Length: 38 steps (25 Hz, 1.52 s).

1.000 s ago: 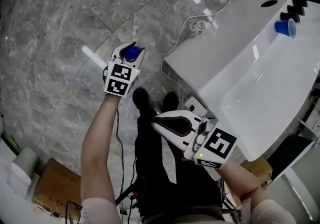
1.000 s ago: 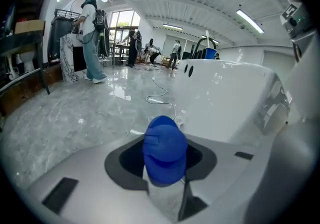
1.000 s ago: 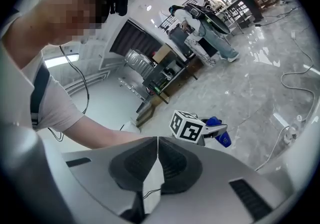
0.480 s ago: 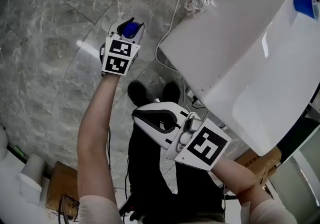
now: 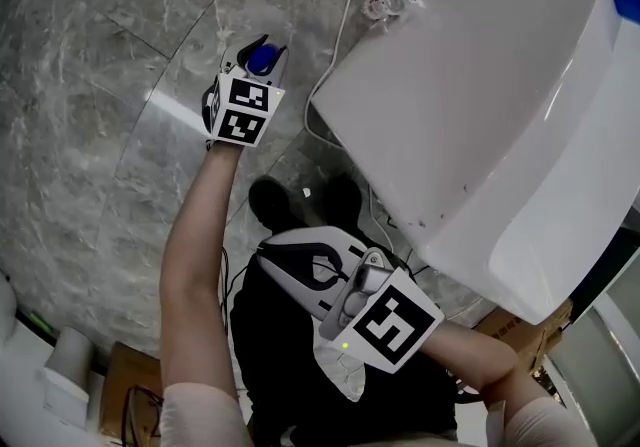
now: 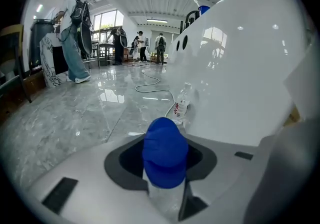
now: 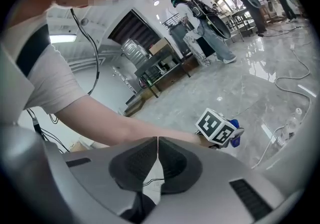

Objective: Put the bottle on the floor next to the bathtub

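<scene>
Left gripper (image 5: 265, 49) lowered, bottle (image 6: 164, 152) clamped between its fingers (image 6: 126, 162), bathtub (image 5: 480, 135) beside

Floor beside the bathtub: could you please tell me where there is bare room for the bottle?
Bare floor lies left of the left tool. Along the bathtub wall it is crowded: white cable, a second bottle.

Glossy marble floor (image 5: 90, 95); smooth glossy bathtub (image 5: 480, 105).
</scene>
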### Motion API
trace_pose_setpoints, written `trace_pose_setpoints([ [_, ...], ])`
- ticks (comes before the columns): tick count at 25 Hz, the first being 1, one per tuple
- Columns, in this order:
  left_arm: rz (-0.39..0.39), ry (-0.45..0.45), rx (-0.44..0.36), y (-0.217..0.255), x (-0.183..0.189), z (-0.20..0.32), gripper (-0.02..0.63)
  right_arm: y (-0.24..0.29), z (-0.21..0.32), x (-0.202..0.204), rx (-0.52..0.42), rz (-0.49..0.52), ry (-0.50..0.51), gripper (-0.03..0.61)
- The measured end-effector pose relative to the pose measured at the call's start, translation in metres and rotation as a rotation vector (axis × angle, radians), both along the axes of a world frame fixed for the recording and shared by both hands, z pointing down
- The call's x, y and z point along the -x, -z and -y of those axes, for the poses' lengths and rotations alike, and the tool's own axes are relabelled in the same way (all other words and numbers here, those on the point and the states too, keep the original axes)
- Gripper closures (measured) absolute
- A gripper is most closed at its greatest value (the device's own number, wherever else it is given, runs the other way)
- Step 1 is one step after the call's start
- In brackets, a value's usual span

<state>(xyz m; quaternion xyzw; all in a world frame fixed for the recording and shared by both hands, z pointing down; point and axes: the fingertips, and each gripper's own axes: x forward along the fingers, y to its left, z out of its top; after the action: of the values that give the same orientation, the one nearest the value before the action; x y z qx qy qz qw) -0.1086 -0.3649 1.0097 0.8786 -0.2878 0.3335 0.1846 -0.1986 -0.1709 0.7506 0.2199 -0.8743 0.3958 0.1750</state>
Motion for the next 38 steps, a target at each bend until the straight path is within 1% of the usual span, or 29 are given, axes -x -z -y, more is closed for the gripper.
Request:
trace_pose_setpoints([
  [4,-0.001,0.001,-0.023,-0.021,-0.002,0.001,0.422,-0.017,-0.006,0.003,0.007,0.001,0.010,0.549],
  [8,0.011,0.000,-0.027,-0.040,-0.003,-0.006,0.422,-0.031,-0.014,-0.001,0.029,-0.013,0.005,0.549],
  [11,0.017,0.000,-0.028,-0.052,-0.002,-0.013,0.422,-0.035,-0.020,0.000,0.048,0.009,-0.001,0.549],
  [17,0.073,-0.017,-0.047,-0.079,0.003,-0.019,0.422,-0.049,-0.031,-0.002,0.069,0.007,0.014,0.549],
  [21,0.068,-0.010,-0.050,-0.083,0.004,-0.022,0.422,-0.049,-0.029,-0.006,0.084,0.025,0.014,0.549],
  [25,0.061,-0.022,-0.047,-0.083,0.001,-0.017,0.420,-0.052,-0.029,-0.006,0.092,0.033,0.025,0.549],
  [26,0.057,-0.025,-0.037,-0.084,0.000,-0.018,0.402,-0.052,-0.031,-0.005,0.093,0.033,0.032,0.549],
  [28,0.048,-0.036,0.000,-0.086,0.000,-0.021,0.320,-0.052,-0.034,-0.002,0.092,0.037,0.041,0.549],
  [29,0.047,-0.045,0.017,-0.086,-0.001,-0.023,0.301,-0.050,-0.034,-0.001,0.091,0.040,0.041,0.549],
  [34,0.057,-0.063,0.044,-0.079,0.002,-0.033,0.276,-0.043,-0.034,-0.001,0.088,0.033,0.040,0.549],
  [38,0.064,-0.046,0.050,-0.064,0.011,-0.034,0.275,-0.033,-0.035,-0.002,0.089,0.031,0.032,0.549],
])
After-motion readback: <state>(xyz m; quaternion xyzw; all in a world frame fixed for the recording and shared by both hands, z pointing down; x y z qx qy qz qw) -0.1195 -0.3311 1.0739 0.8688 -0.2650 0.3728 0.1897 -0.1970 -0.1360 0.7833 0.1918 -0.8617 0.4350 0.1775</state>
